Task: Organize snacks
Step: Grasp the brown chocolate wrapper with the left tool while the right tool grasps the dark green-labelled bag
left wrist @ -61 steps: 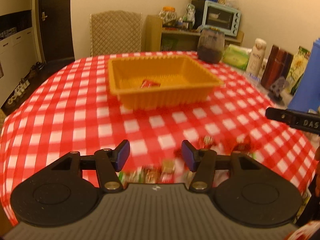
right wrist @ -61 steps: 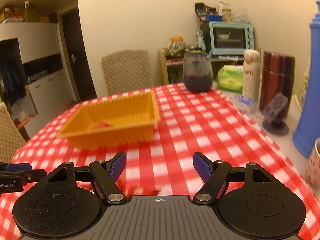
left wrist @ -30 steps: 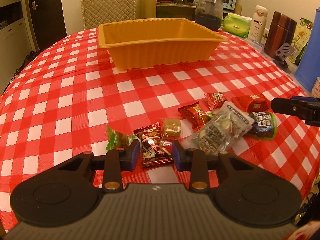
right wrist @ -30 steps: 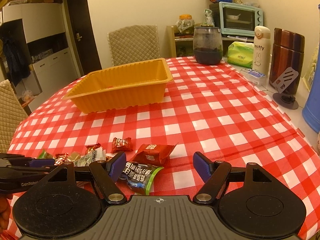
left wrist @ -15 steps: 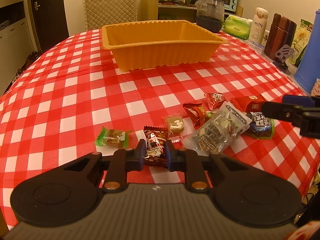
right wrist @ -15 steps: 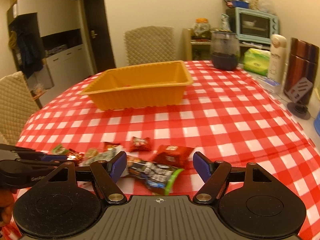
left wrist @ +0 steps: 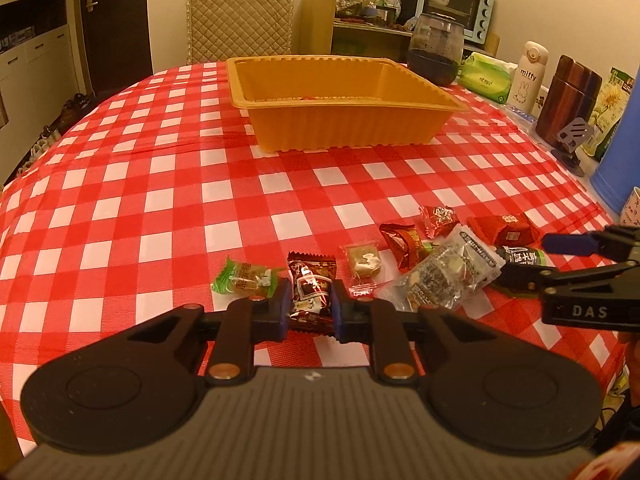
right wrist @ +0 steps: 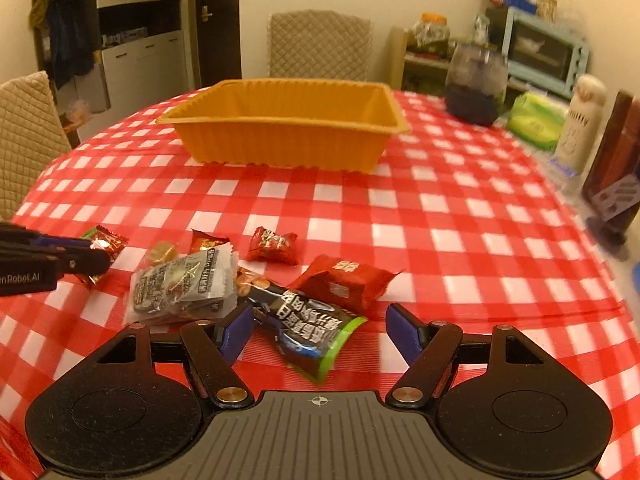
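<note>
A home dining room: checked tablecloth (left wrist: 160,200), quilted chair (left wrist: 240,20), toaster oven (left wrist: 456,4), thermoses

A white bottle (left wrist: 527,76) beside the green tissue pack (left wrist: 486,77) reads "miffy" above a rabbit drawing. The right claw (left wrist: 556,258), seen from the left wrist camera, carries the letters "DAS" on its black side. The left claw (right wrist: 86,254), seen from the right wrist camera, reads "nRobot.AI", cut off. Print on the snack wrappers is too small to read.
</note>
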A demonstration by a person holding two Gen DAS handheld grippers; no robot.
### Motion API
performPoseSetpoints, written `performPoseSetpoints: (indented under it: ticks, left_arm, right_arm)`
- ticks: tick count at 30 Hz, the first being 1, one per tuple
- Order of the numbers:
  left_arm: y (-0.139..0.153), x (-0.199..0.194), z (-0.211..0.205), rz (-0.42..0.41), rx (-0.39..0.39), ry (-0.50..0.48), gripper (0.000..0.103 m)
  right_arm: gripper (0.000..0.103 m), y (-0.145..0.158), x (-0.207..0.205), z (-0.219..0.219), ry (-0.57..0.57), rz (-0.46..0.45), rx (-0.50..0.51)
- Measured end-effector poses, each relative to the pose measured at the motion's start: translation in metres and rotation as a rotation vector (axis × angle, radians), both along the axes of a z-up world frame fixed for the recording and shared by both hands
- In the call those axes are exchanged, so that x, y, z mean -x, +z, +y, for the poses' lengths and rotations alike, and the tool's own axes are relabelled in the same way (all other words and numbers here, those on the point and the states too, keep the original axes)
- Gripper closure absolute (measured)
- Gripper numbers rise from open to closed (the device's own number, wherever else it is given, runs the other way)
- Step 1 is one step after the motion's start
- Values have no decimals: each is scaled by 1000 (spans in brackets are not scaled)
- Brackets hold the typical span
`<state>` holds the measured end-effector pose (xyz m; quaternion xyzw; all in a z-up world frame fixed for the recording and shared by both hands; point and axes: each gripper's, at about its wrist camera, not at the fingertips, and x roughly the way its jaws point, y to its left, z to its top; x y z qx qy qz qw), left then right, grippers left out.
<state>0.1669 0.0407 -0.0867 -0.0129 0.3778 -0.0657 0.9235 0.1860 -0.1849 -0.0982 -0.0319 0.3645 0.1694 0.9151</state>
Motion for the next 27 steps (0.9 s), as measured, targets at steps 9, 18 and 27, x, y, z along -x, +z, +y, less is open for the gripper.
performPoseSetpoints:
  ticks: [9,18,27]
  left_arm:
    - [2,2,0,1,5,-2,85]
    - [8,9,2,-13,3,0,85]
    - [7,6,6,-14,26,7,85]
  right_arm:
    - [62,3,8,-14,-44,116,-130]
    - [47,13,41,0,59,4,20]
    - [48,-3,10,35,241,-37,142]
